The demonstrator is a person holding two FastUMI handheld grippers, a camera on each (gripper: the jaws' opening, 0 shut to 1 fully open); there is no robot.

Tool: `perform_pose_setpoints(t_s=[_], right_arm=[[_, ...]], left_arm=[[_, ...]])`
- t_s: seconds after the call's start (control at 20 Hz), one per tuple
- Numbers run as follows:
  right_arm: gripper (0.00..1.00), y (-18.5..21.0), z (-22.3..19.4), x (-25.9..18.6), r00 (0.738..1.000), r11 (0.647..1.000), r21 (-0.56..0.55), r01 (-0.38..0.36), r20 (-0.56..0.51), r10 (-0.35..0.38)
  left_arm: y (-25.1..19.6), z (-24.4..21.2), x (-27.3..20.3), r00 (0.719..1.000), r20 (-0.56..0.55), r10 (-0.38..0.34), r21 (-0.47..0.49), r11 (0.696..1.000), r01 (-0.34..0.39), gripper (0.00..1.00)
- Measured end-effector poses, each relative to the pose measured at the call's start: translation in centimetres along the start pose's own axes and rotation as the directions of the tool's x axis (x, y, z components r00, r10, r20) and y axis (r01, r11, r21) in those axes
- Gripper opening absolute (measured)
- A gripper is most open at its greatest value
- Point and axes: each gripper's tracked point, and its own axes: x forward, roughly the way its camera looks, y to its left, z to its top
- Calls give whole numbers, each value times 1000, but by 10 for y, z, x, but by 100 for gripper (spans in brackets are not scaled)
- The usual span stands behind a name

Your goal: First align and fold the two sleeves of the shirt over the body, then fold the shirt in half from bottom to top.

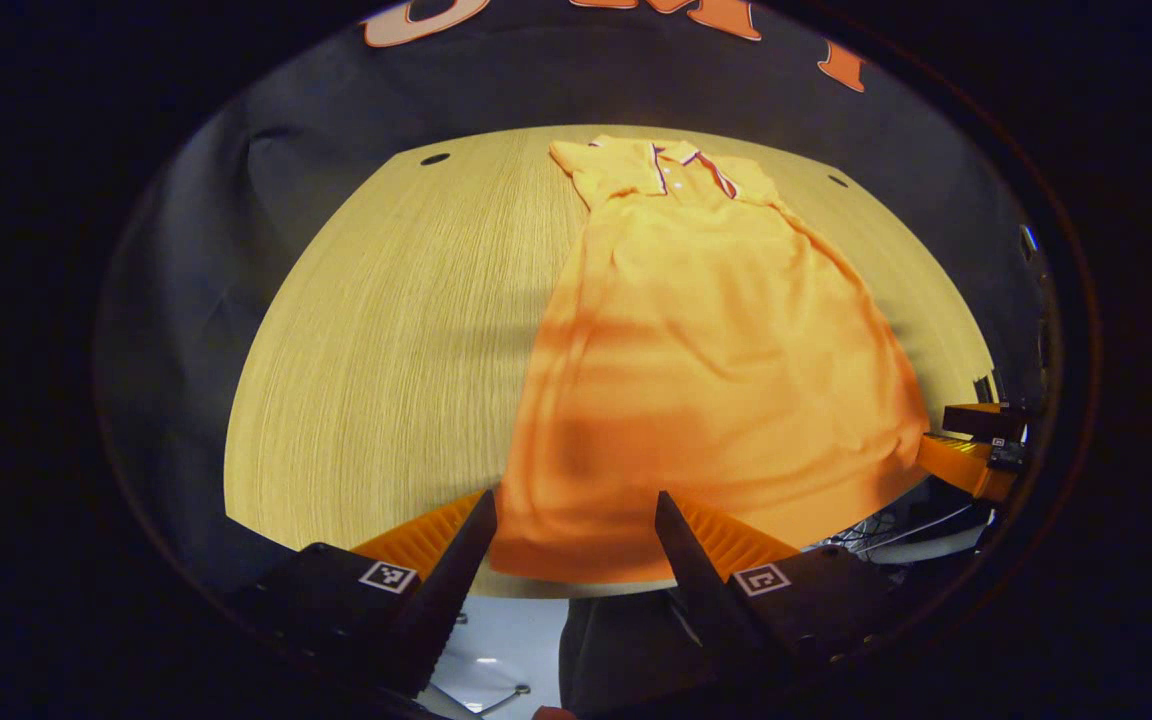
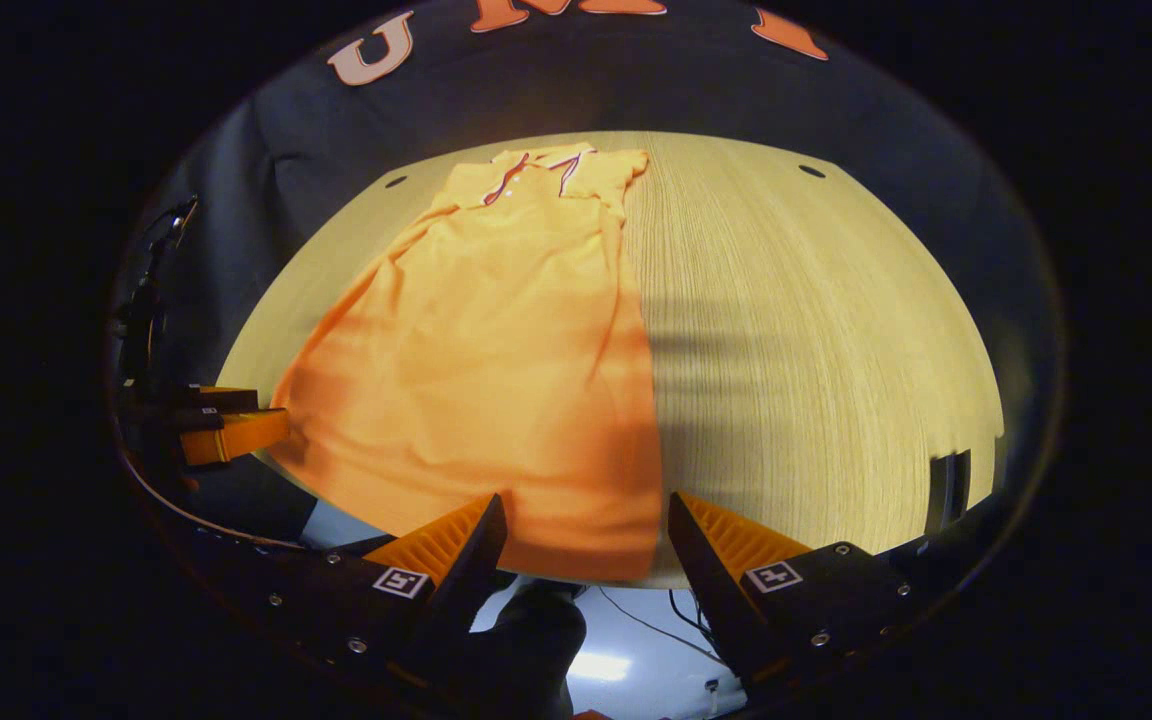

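Orange polo shirt (image 1: 706, 370) is laid flat on the desk (image 1: 386, 350), collar at 12 o'clock, hem at 6 o'clock by the near edge. Fabric is a soft knit, lightly rippled near the hem; the collar carries striped trim and a short button placket. Both sleeves are seen folded in over the body, giving a long tapered outline. Desk top is pale wood-grain laminate with fine lines, rounded by the fisheye, with a small dark hole near each far corner.

Left claw (image 1: 576, 520) is spread, fingers either side of the hem's left corner, ribbed inner faces visible; contact with the cloth cannot be told. Right claw (image 2: 586, 525) is spread likewise at the hem's right corner, contact unclear.

In the left gripper view the right claw is seen at 3 o'clock, cut off by the rim; in the right gripper view the left claw is seen at 9 o'clock, partly lost in shadow. Hem underside is hidden.
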Motion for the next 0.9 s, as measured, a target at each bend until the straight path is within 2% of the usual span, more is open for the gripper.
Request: perform_pose_setpoints(t_s=[0.15, 0.2, 0.25, 0.3, 0.35, 0.4, 0.45, 0.5, 0.55, 0.6, 0.65, 0.7, 0.75, 0.8, 0.85, 0.9], right_arm=[[99, -5, -18, 9, 998, 999, -38, 25, -52, -27], [99, -4, -9, 14, 999, 999, -45, 27, -39, -29], [92, -4, -10, 11, 998, 997, -58, 43, -43, -46], [95, -5, -12, 14, 997, 995, -77, 57, -48, -61], [93, -4, -12, 12, 997, 994, -87, 59, -51, -64], [80, -1, -11, 15, 996, 995, -74, 62, -55, -66], [71, -3, -4, 18, 997, 997, -35, 71, -29, -72], [44, 5, -5, 16, 999, 999, 26, 27, -32, -26], [18, 22, -6, 19, 996, 994, 78, -70, -57, 75], [16, 31, -7, 16, 988, 982, 140, -130, -68, 140], [16, 30, -5, 24, 984, 968, 202, -151, -60, 166], [4, 30, 2, 19, 982, 950, 264, -167, -39, 184], [4, 38, 2, 17, 971, 932, 290, -218, -34, 238], [4, 38, 12, 14, 968, 916, 322, -239, 2, 251], [4, 49, 21, 8, 952, 895, 332, -297, 31, 304], [3, 51, 35, 7, 946, 883, 341, -322, 79, 314]], left_arm=[[3, -3, 27, 998, -68, -6, 1, 1000, 6, 98], [2, -3, 22, 998, -64, -26, -23, 999, 24, 98], [0, -5, 22, 997, -74, -25, -38, 999, 22, 99], [-2, -7, 20, 996, -89, -27, -21, 999, 25, 98], [-7, -6, 18, 996, -85, -33, -6, 999, 33, 97], [-12, -3, 19, 997, -72, -43, 9, 999, 43, 96], [-17, 0, 20, 997, -52, -54, 22, 998, 55, 80], [-23, 3, 22, 995, -50, -81, 45, 996, 83, 73], [-31, 7, 23, 994, -32, -108, 28, 994, 109, 51], [-35, 4, 35, 991, -58, -117, 52, 991, 120, 29], [-34, 9, 23, 990, -49, -134, 64, 989, 137, 7], [-35, 14, 24, 987, -33, -155, 30, 987, 156, 7], [-37, 12, 22, 982, -35, -184, 5, 983, 184, 1], [-32, 17, 18, 983, -19, -183, -11, 983, 183, 1], [-31, 23, 14, 980, -6, -201, -14, 979, 201, 1], [-30, 32, 8, 979, 21, -203, -14, 979, 203, 1]])
